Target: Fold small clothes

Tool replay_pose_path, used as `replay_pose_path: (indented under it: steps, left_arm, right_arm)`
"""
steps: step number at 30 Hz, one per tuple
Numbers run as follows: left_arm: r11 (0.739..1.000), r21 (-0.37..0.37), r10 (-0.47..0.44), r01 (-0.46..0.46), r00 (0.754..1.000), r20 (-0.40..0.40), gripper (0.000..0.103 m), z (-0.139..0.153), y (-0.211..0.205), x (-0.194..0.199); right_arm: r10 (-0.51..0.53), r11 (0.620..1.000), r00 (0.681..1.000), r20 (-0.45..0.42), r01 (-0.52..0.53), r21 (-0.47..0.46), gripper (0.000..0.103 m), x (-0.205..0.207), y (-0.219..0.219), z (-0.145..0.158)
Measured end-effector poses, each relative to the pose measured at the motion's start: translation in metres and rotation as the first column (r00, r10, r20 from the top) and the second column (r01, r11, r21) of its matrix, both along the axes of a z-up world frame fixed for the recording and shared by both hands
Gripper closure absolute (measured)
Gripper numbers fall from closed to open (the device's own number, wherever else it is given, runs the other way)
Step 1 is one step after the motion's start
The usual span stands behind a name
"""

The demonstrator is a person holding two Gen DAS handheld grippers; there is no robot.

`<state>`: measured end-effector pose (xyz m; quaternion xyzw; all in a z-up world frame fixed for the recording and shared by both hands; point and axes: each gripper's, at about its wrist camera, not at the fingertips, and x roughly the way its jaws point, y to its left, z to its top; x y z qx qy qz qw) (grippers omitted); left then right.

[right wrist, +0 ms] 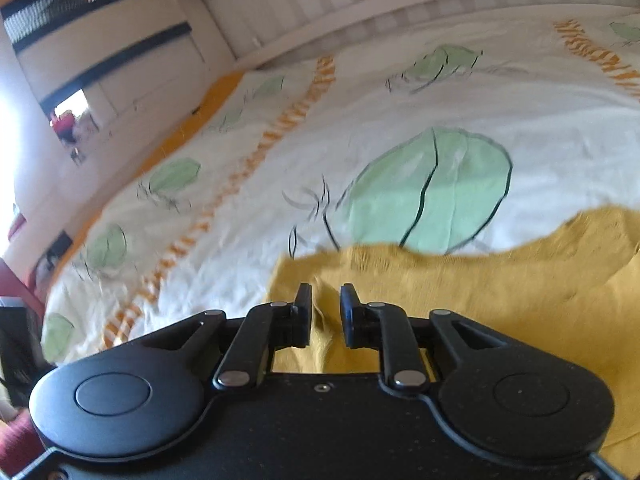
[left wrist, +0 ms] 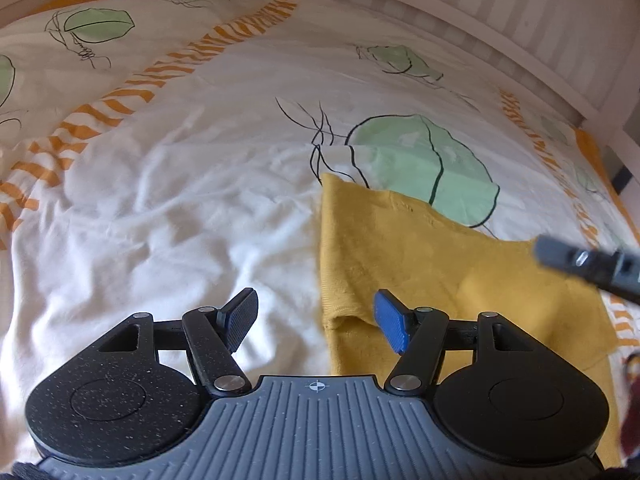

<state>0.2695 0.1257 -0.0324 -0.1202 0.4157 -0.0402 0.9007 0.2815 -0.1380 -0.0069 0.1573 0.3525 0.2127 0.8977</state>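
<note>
The yellow garment [left wrist: 440, 264] runs out past the bottom and right edges in both views, its full shape untold. The right gripper [left wrist: 588, 266] shows only as a blurred tip. Shelf contents [right wrist: 72, 128] are indistinct.

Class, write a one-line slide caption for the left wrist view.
Open left gripper hovers at the edge of a yellow garment on a leaf-patterned bedspread.

you have one small mustard-yellow knit garment [left wrist: 440, 264] lying spread on the bed's white duvet with green leaf prints, its straight left edge running away from you, its far edge wavy and overlapping a green leaf, a small raised fold in its near part.
</note>
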Motion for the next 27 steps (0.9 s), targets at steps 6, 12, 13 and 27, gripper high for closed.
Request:
replay_pose_path:
  steps: [6, 12, 13, 27]
  left_arm:
    - [0.999, -0.015, -0.035, 0.035, 0.999, 0.025, 0.040, 0.005, -0.012, -0.003]
    - [0.994, -0.043, -0.095, 0.096, 0.995, 0.026, 0.040, 0.002, -0.046, 0.001]
    - [0.993, -0.041, -0.108, 0.108, 0.994, 0.021, 0.040, -0.001, -0.053, 0.002]
    - [0.985, 0.054, -0.161, 0.164, 0.985, -0.054, 0.040, -0.049, -0.105, 0.003]
  right_arm:
    - [-0.019, 0.998, 0.998, 0.055, 0.023, -0.065, 0.031, -0.024, -0.011, -0.003]
    - [-0.045, 0.980, 0.996, 0.075, 0.059, -0.189, 0.030, -0.050, -0.059, -0.013]
    - [-0.051, 0.976, 0.996, 0.071, 0.065, -0.208, 0.029, -0.056, -0.069, -0.017]
    - [-0.043, 0.971, 0.998, 0.036, 0.050, -0.235, 0.027, -0.091, -0.119, -0.051]
